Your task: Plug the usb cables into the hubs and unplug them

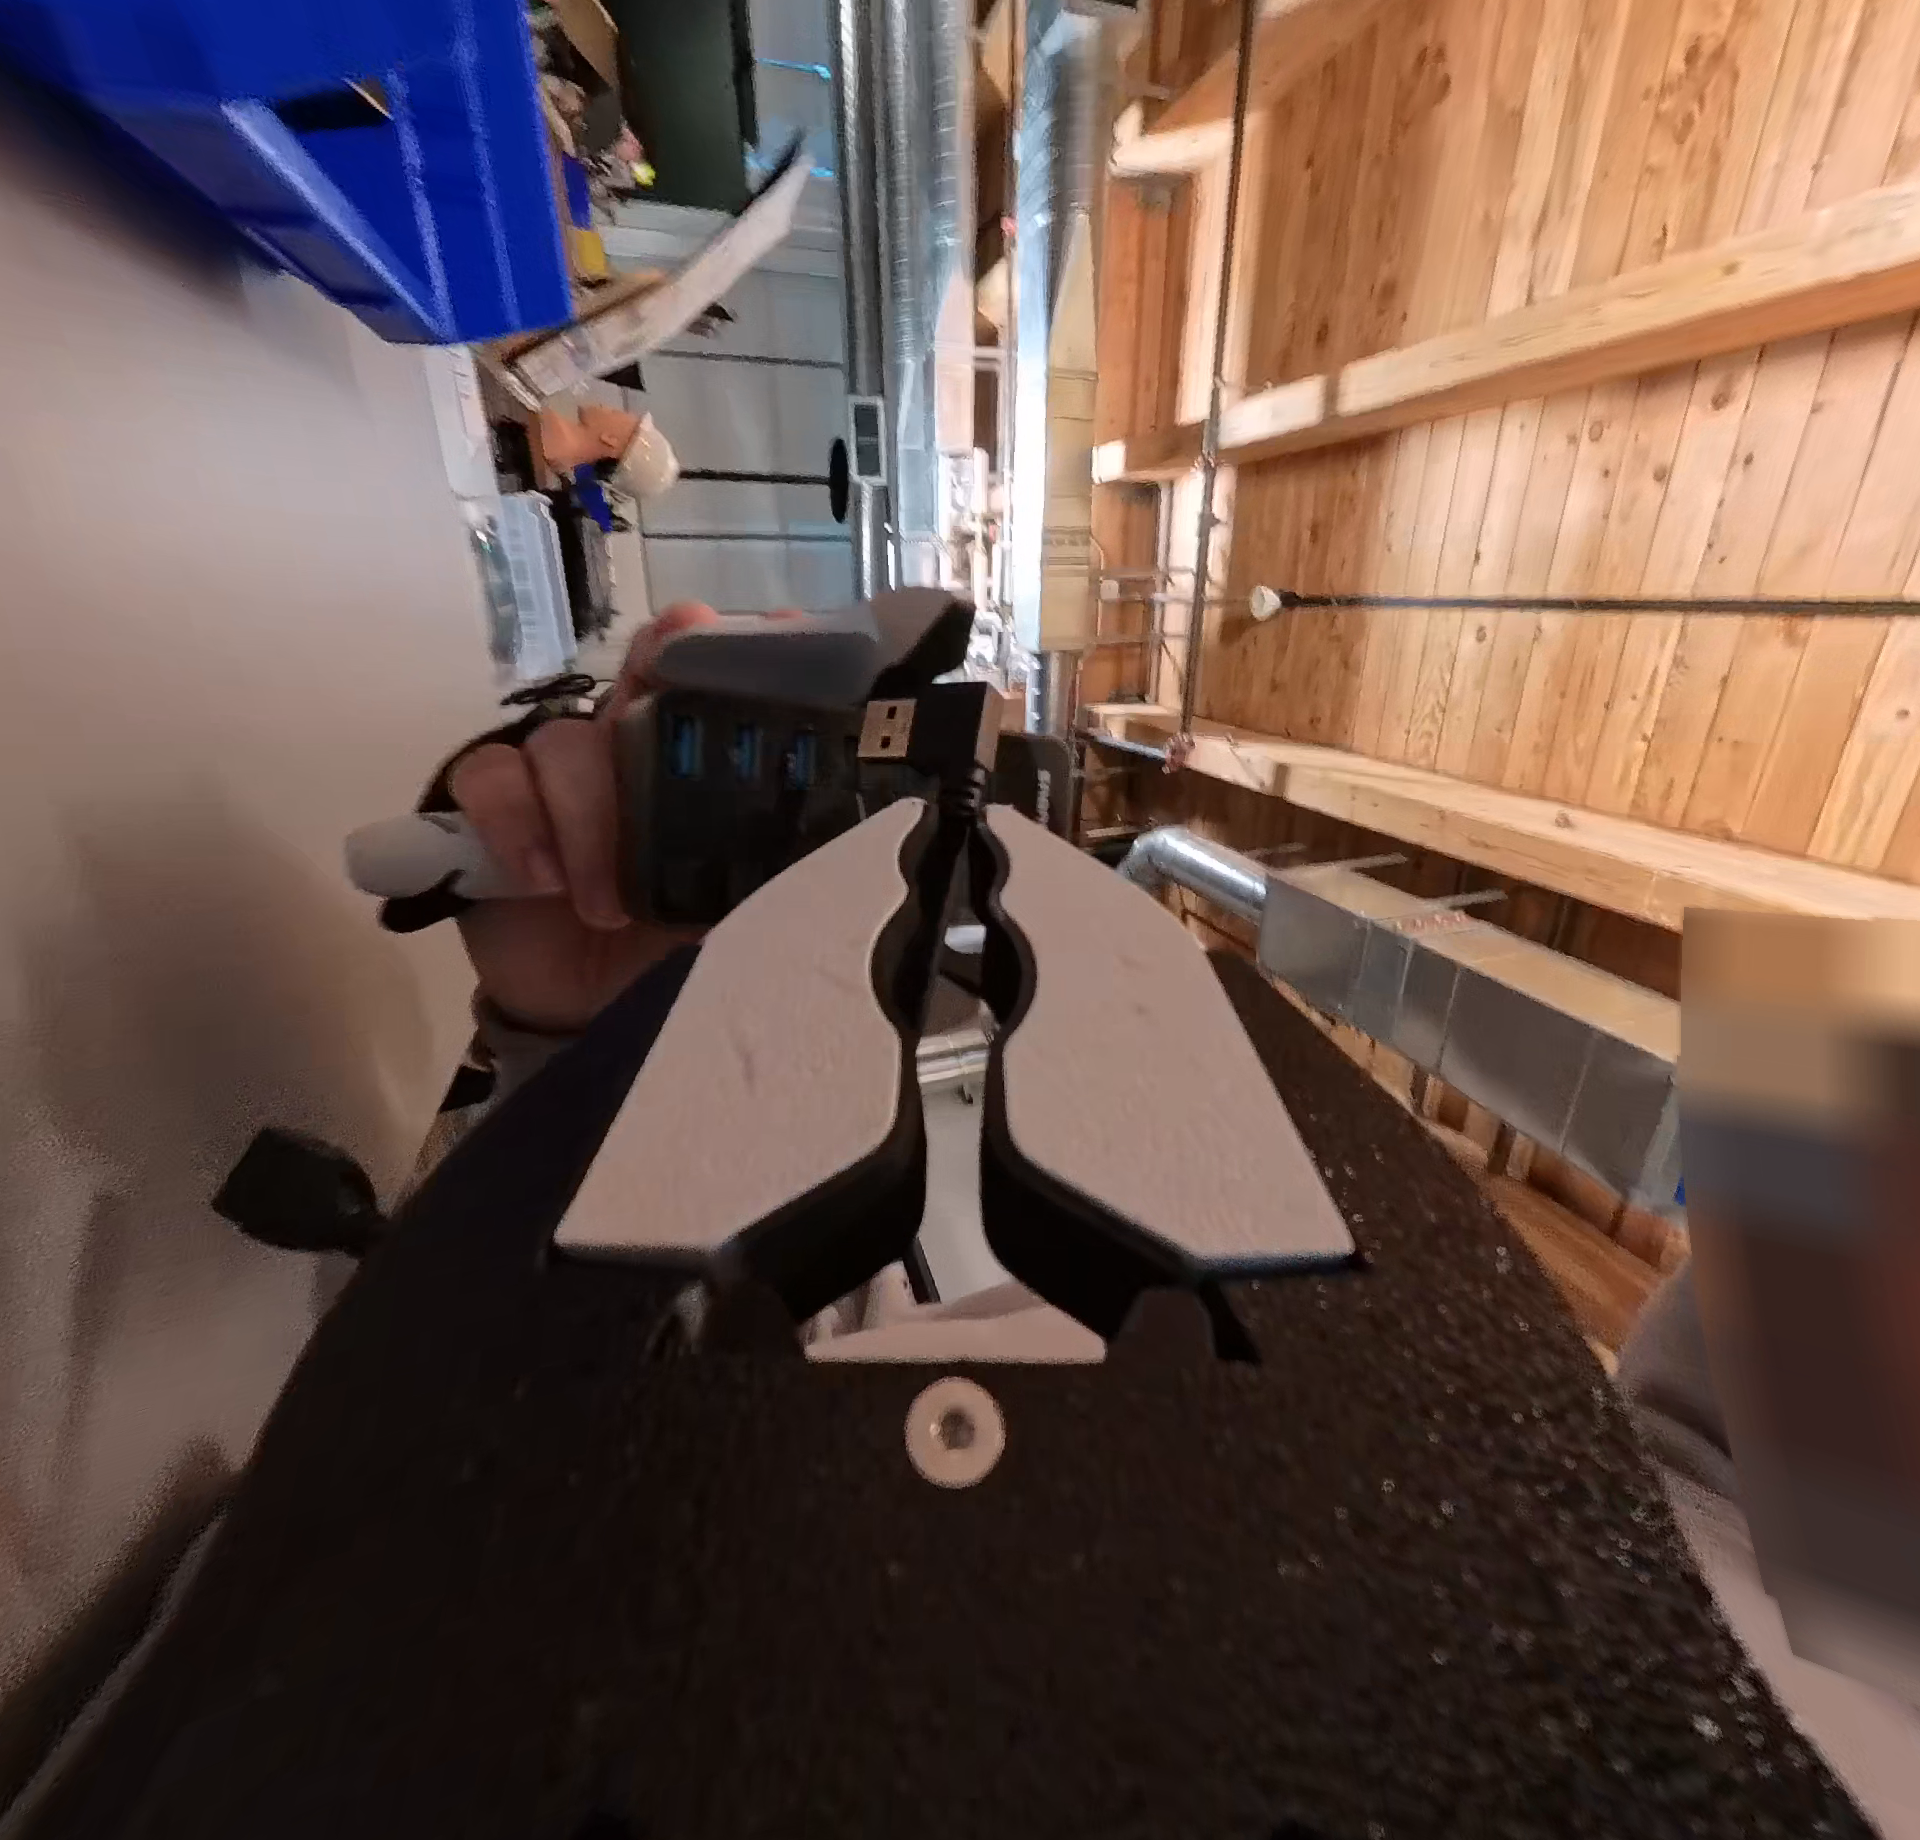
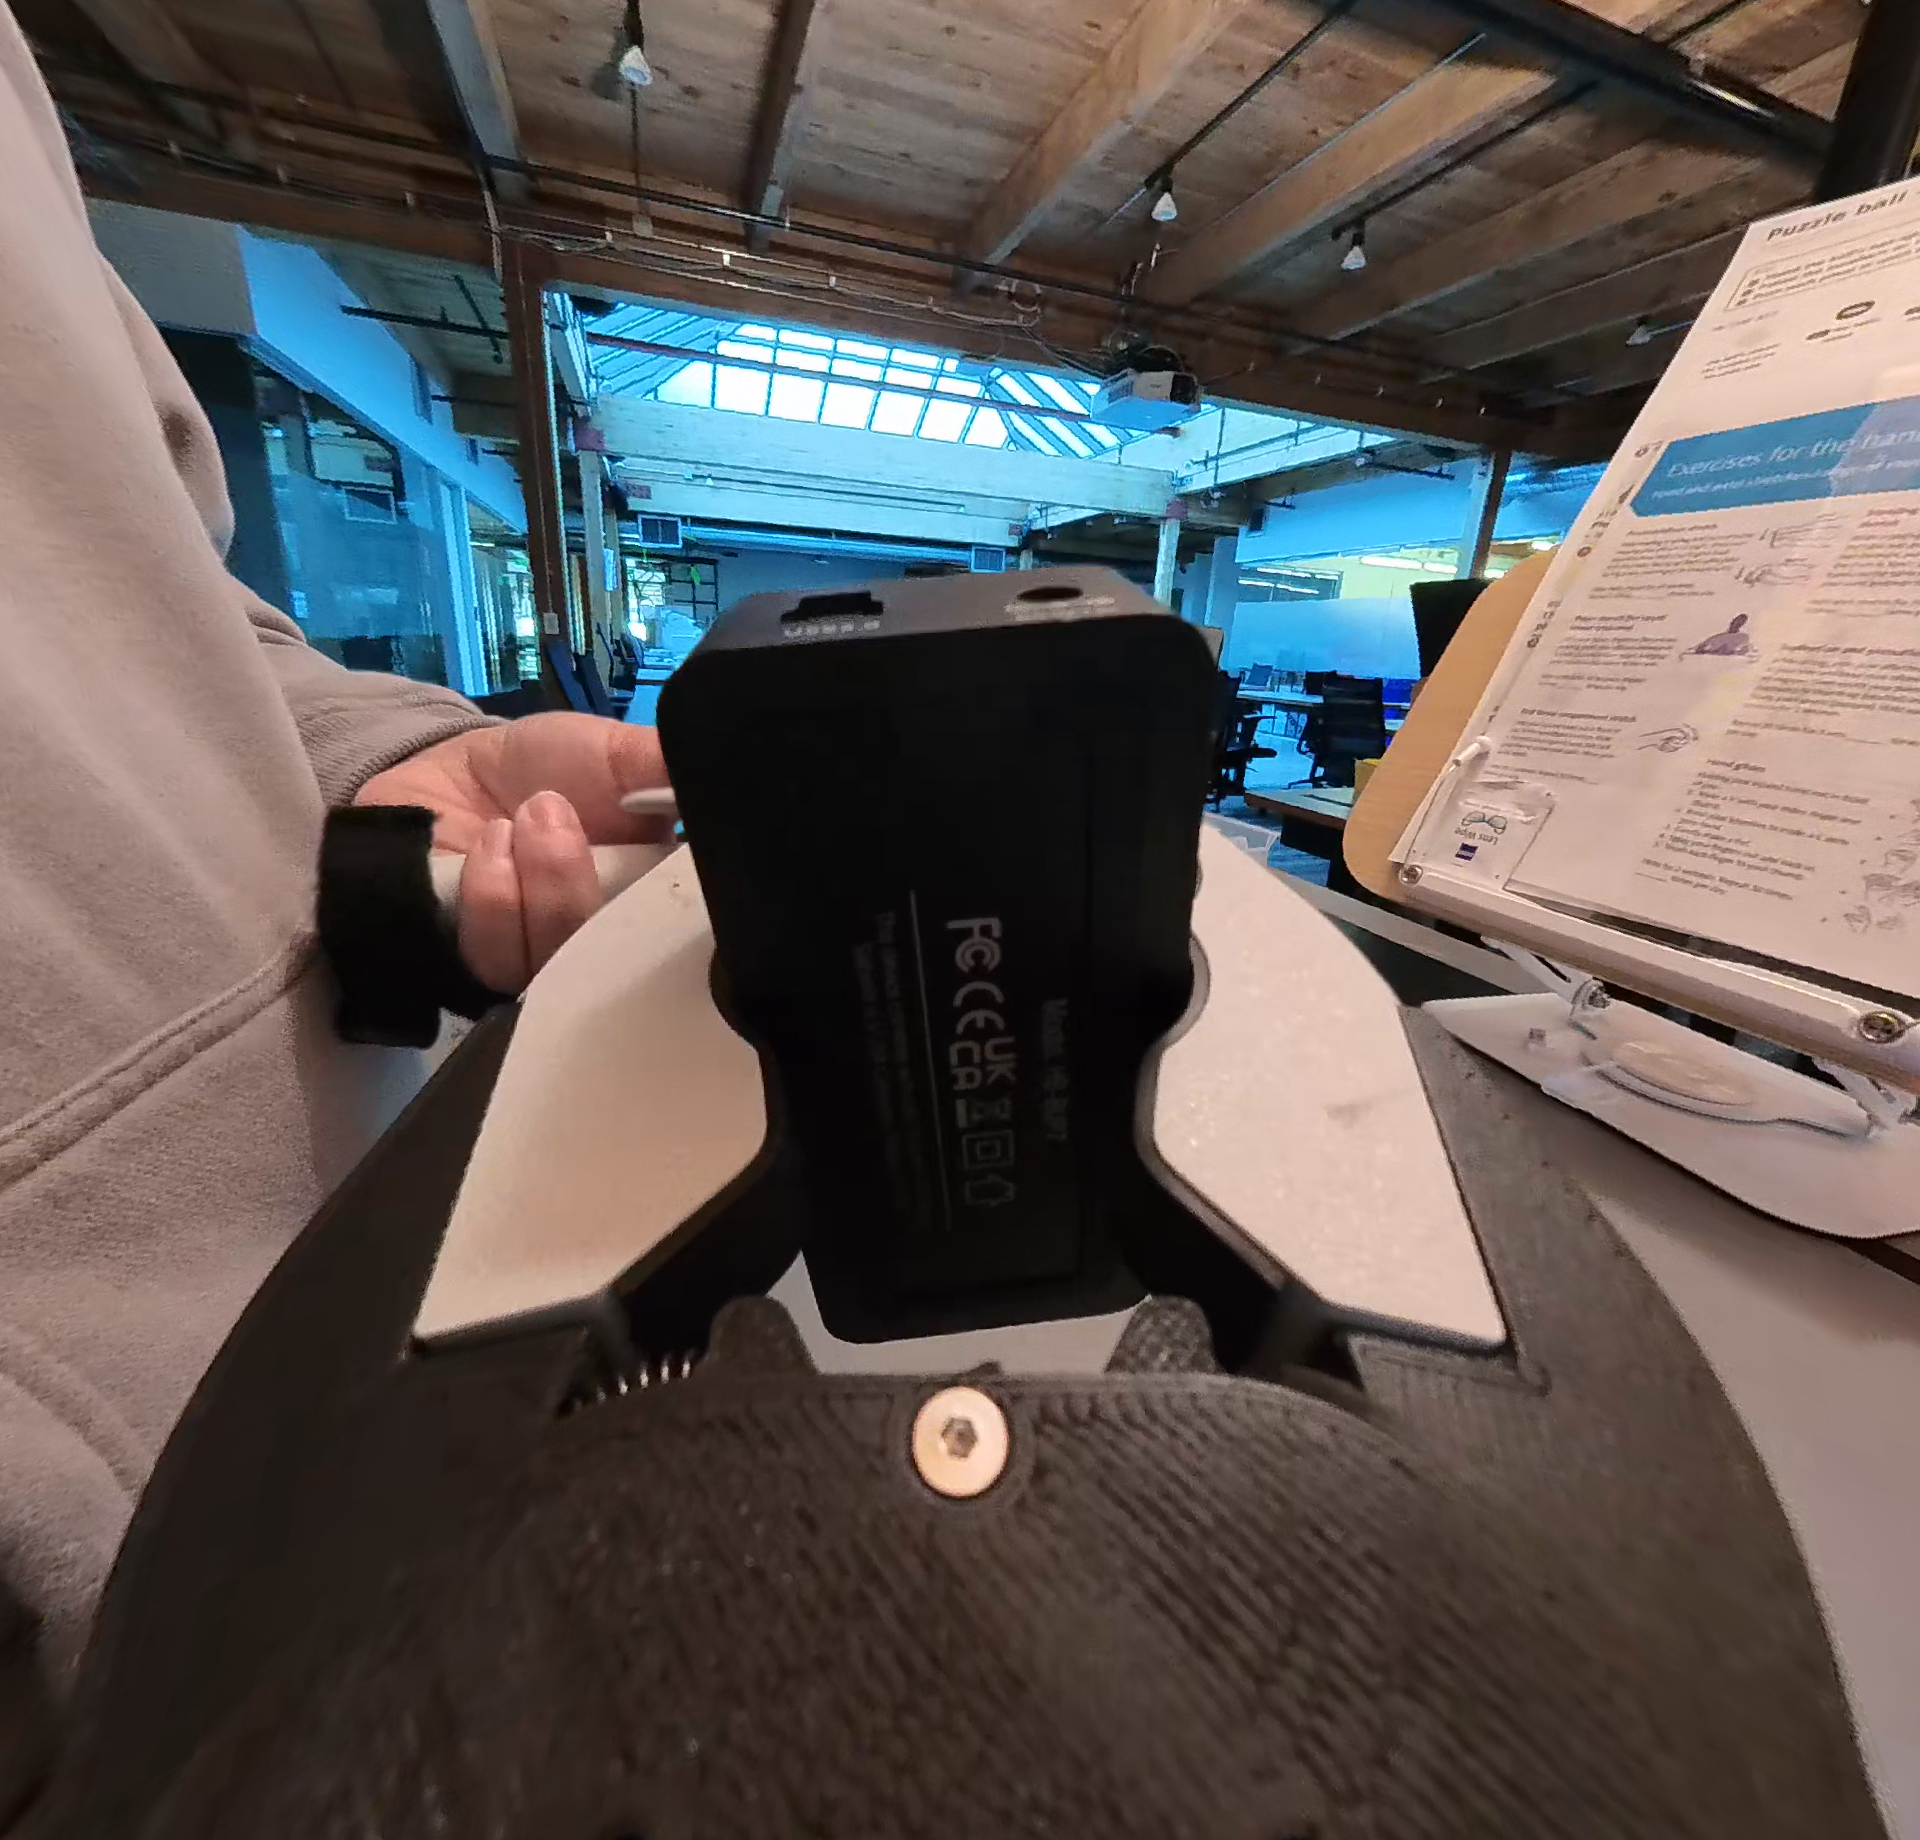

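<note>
In the left wrist view my left gripper (image 1: 951,824) is shut on a black USB cable (image 1: 940,897). Its metal plug (image 1: 888,736) sticks out past the fingertips, just in front of the dark hub (image 1: 748,782), whose blue ports (image 1: 743,751) face me. The plug is not in a port. In the right wrist view my right gripper (image 2: 951,917) is shut on the black hub (image 2: 935,855), held upright with its printed underside toward the camera. A hand (image 2: 530,824) shows to its left.
A blue bin (image 1: 291,107) is at the upper left of the tilted left wrist view, with a wooden ceiling (image 1: 1558,388) to the right. A document stand with printed sheets (image 2: 1714,647) stands at the right on a white table (image 2: 1766,1375). A person's grey sleeve (image 2: 125,751) fills the left.
</note>
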The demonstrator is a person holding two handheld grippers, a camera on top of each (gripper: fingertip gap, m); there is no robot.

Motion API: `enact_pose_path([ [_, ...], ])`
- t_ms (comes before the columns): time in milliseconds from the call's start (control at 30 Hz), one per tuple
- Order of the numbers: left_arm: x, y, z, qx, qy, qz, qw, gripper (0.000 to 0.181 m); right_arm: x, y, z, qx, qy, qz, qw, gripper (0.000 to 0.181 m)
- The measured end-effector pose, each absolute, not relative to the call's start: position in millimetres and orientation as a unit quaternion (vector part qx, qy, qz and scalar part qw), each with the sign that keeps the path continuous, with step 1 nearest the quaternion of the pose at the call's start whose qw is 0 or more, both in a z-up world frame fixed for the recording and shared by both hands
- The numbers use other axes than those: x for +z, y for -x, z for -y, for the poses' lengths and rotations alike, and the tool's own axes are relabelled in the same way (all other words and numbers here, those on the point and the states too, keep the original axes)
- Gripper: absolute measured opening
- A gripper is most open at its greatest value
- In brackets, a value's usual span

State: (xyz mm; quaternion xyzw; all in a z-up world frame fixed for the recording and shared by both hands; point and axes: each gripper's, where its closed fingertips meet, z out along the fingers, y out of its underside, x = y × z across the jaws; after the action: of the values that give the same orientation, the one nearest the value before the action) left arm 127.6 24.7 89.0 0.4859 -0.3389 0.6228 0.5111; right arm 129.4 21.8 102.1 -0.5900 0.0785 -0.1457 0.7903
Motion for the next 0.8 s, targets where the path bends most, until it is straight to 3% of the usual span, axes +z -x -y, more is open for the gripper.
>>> enact_pose_path([
  [167,36,-147,-42,0.597,-0.535,0.405,0.439,0.005,95,-132,-13,-0.147,0.603,-0.092,0.778,0.076],
  [400,-57,-171,-98,0.522,-0.563,0.603,0.217,0.004,83,-129,-16,-0.129,0.613,-0.103,0.773,0.076],
  [600,-62,-165,-104,0.506,-0.445,0.724,0.148,0.011,80,-131,-20,-0.118,0.614,-0.105,0.773,0.076],
  [800,-53,-162,-110,0.440,-0.148,0.885,-0.038,0.035,77,-129,-19,-0.113,0.624,-0.104,0.766,0.076],
])
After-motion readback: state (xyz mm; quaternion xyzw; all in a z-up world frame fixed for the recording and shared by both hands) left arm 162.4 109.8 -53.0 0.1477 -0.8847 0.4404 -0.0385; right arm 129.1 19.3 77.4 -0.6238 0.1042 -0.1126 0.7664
